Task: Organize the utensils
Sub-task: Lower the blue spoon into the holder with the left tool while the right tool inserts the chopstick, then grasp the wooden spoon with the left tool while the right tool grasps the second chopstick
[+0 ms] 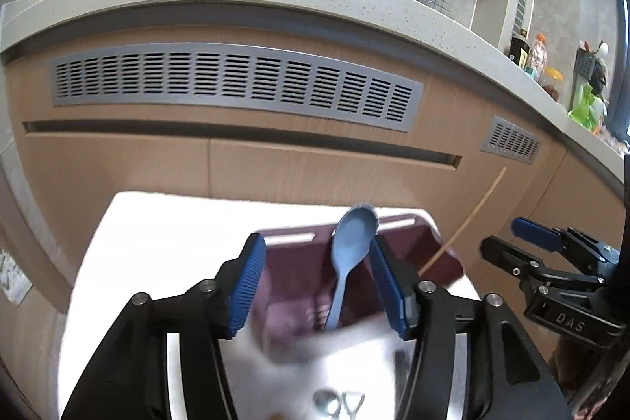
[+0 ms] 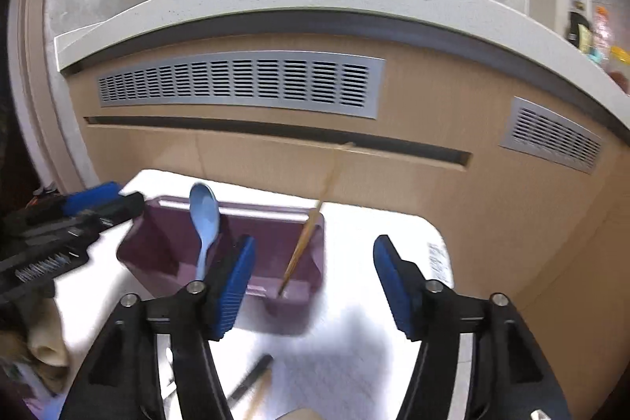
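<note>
A purple utensil holder [image 1: 433,254] [image 2: 165,247] stands on a white table [image 1: 157,243] [image 2: 374,321]. A light blue spoon [image 1: 350,254] [image 2: 204,223] stands in it, bowl up. A wooden chopstick [image 1: 464,223] [image 2: 307,243] leans in its right part. My left gripper [image 1: 315,282] is open, its jaws on either side of the spoon and apart from it. My right gripper [image 2: 311,286] is open and empty just in front of the holder. Each gripper shows at the other view's edge.
A dark stick and a wooden one [image 2: 252,380] lie on the table near me. Metal utensils [image 1: 338,404] lie below the left gripper. A kitchen cabinet with grey vents [image 1: 236,85] [image 2: 236,81] stands behind the table. Bottles [image 1: 535,54] stand on the counter.
</note>
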